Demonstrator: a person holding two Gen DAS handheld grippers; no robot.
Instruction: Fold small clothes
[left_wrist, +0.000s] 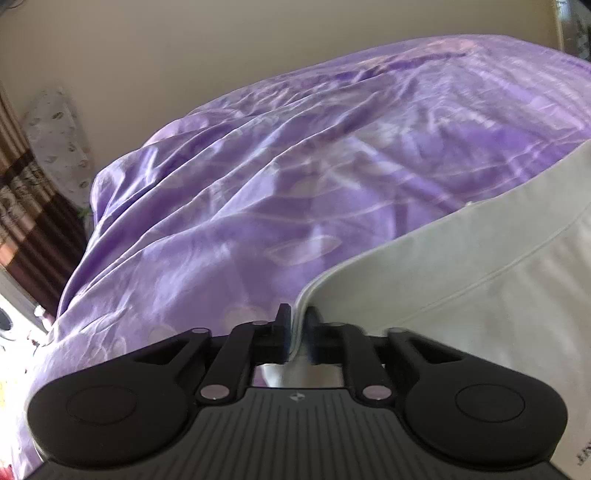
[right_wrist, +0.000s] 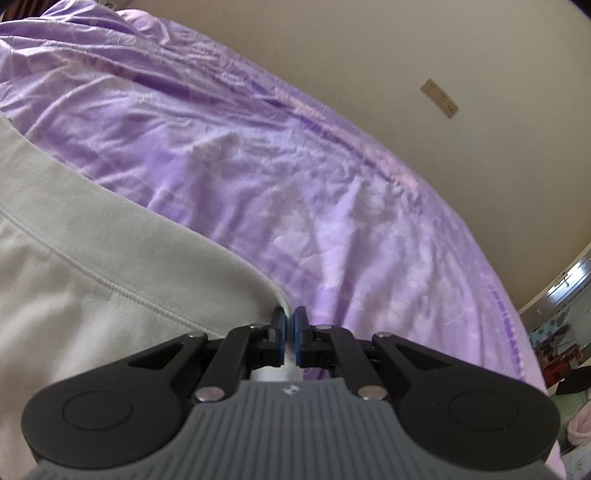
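at bottom centre of each wrist view, left gripper (left_wrist: 298, 334) and right gripper (right_wrist: 289, 332) each pinch a corner of the white garment (left_wrist: 461, 280), which spreads from there to the frame edge over the purple bedsheet (left_wrist: 258, 177). best: keep both pinches firm, edge taut, carry corners level before laying down.

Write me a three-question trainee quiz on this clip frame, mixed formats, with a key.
1. True or false: the left gripper is shut on the white garment.
2. The right gripper pinches which part of the garment? A) its banded edge B) a button C) a zipper
3. Fill in: the garment lies over a ____ bedsheet.

Key: 1 true; 2 A; 3 purple.
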